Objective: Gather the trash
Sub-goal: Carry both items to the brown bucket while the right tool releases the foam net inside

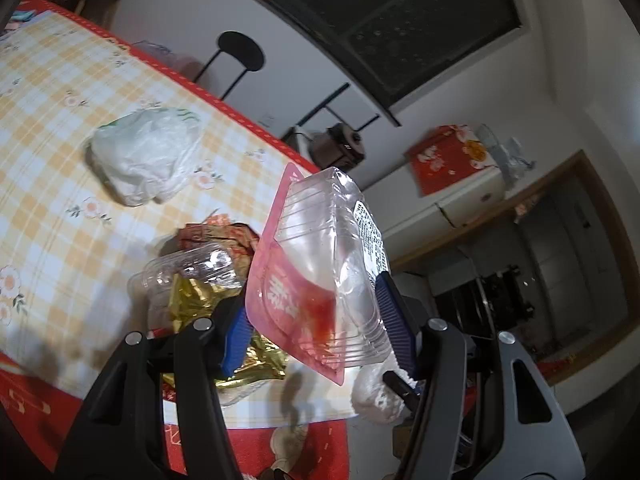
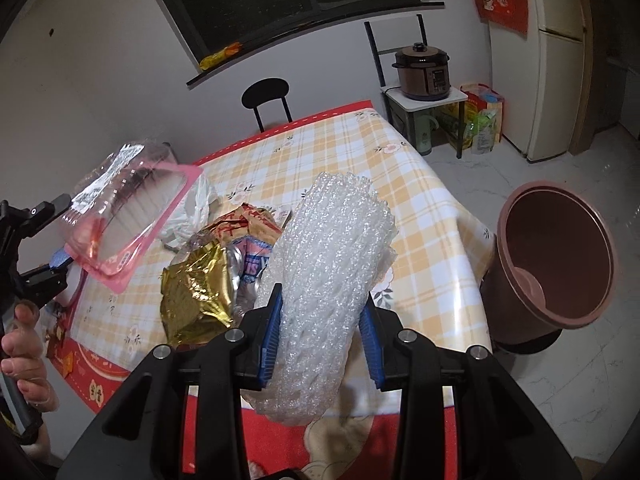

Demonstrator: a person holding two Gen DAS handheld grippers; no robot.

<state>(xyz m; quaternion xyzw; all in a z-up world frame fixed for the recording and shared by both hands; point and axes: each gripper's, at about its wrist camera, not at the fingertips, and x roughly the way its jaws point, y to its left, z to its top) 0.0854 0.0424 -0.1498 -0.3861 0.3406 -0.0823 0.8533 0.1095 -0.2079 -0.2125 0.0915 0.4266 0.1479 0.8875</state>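
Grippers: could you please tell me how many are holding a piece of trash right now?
2. The left gripper clamps a clear pink-rimmed tray; the right gripper clamps a bubble wrap roll. Both are lifted above the table.

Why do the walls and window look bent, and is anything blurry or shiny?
Both wrist views use fisheye lenses, so the window frame curves. In the left wrist view the fridge looks smeared, and the clear tray catches glare. In the right wrist view the bubble wrap glints and the gold wrapper shines.
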